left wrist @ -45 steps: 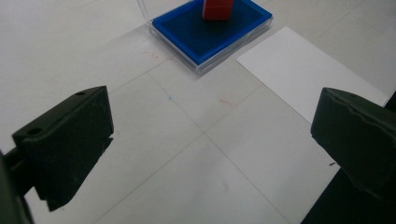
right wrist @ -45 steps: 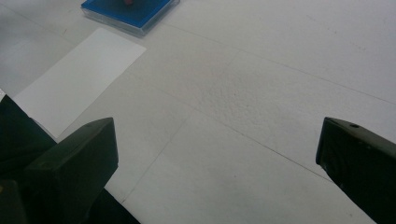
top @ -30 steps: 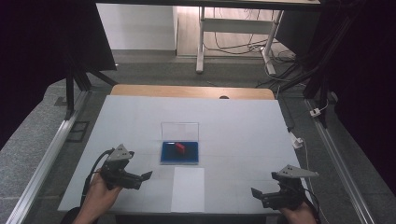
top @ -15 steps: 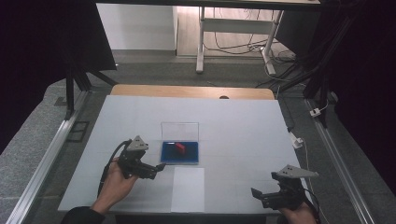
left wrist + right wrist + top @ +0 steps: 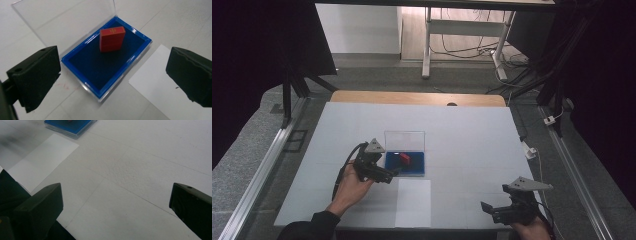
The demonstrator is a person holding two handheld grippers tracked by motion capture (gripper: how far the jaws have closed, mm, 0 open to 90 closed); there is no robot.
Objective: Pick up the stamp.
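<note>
A blue-lined case [image 5: 412,165] [image 5: 87,67] with its clear lid [image 5: 405,139] [image 5: 62,17] standing open lies mid-table. A small red block [image 5: 405,158] [image 5: 112,38] rests inside it. My left gripper [image 5: 393,174] [image 5: 112,80] hovers at the case's near-left corner, open, with nothing between its jaws; the case lies straight ahead of them. My right gripper [image 5: 484,207] [image 5: 115,210] stays near the table's front right, open and empty, over bare table.
A white sheet of paper [image 5: 413,202] [image 5: 170,87] [image 5: 41,161] lies in front of the case. The white table [image 5: 472,140] has a wooden strip [image 5: 417,98] along its far edge. Metal rails [image 5: 262,165] run down both sides.
My left gripper has moved right and forward from the front-left of the table up to the case. The right gripper has stayed put.
</note>
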